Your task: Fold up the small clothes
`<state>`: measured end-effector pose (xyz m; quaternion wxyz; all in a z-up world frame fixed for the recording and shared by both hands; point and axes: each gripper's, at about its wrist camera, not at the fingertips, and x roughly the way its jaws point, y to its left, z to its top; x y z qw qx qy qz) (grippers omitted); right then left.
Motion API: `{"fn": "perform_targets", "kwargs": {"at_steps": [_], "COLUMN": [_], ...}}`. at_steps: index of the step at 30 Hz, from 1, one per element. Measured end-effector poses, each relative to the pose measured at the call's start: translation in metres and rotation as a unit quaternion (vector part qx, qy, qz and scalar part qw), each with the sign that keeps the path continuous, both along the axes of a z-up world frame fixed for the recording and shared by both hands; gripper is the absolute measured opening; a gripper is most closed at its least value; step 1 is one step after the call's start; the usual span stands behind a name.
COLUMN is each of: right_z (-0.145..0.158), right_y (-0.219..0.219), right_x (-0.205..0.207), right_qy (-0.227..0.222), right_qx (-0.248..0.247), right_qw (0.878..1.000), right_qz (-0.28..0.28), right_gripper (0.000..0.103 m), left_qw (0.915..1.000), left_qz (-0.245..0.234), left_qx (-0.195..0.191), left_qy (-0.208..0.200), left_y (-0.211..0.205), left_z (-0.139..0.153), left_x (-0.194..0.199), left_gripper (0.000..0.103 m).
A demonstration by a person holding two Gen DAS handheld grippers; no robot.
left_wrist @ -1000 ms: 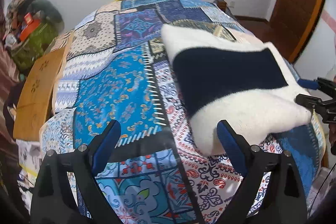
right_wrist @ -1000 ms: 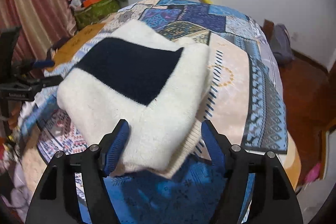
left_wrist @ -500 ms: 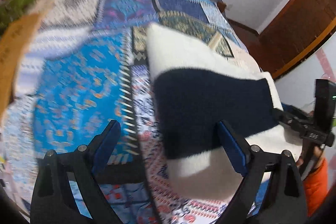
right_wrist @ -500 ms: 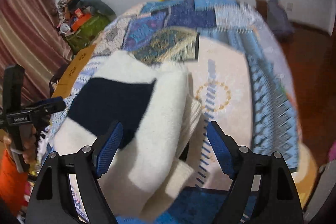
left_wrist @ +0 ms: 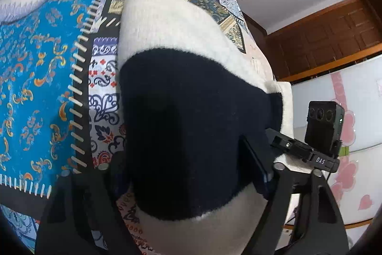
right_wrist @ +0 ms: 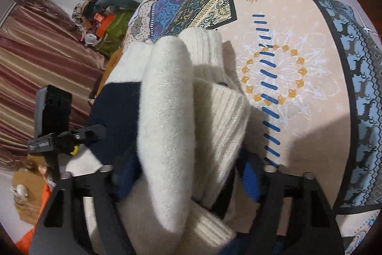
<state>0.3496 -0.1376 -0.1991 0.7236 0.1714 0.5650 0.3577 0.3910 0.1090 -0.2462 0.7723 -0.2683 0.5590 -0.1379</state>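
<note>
Left wrist: one sweater point(left_wrist: 181, 135), two claws point(left_wrist: 188, 173) point(left_wrist: 274, 135)

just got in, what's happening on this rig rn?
A person is folding a small cream-and-navy sweater on a patchwork bedspread. Both hand-held grippers have the folded bundle between their fingers: the left hand-held gripper straddles the navy band, and the right hand-held gripper straddles the cream ribbed end. Neither view shows clearly whether the fingers are clamped on the fabric. Each gripper shows in the other's view, at opposite ends of the bundle.
</note>
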Motion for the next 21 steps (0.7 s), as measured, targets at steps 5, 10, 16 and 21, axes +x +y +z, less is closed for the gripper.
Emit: {"fn": "perform_targets", "kwargs": {"at_steps": [5, 10, 16, 21], "right_z": [0.022, 0.06, 0.121, 0.136], "right_y": [0.002, 0.021, 0.06, 0.104], "right_x": [-0.01, -0.026, -0.042, -0.051], "right_qy": [-0.026, -0.068, -0.114, -0.12], "right_qx": [-0.003, 0.002, 0.045, 0.051], "right_qw": [1.0, 0.998, 0.992, 0.99], "right_qz": [0.003, 0.016, 0.035, 0.06], "right_gripper": [0.034, 0.03, 0.03, 0.03], "left_qw": [0.9984, 0.9901, 0.9827, 0.9845], "left_qz": [-0.017, -0.03, 0.003, 0.038], "left_qx": [0.024, 0.075, 0.088, 0.082], "left_qy": [-0.047, -0.115, -0.163, -0.151], "left_y": [-0.009, -0.008, 0.036, 0.081], "left_z": [0.036, 0.093, 0.156, 0.165], "left_x": [-0.016, -0.046, -0.082, -0.102], "left_gripper": [0.06, 0.059, 0.059, 0.059]}}
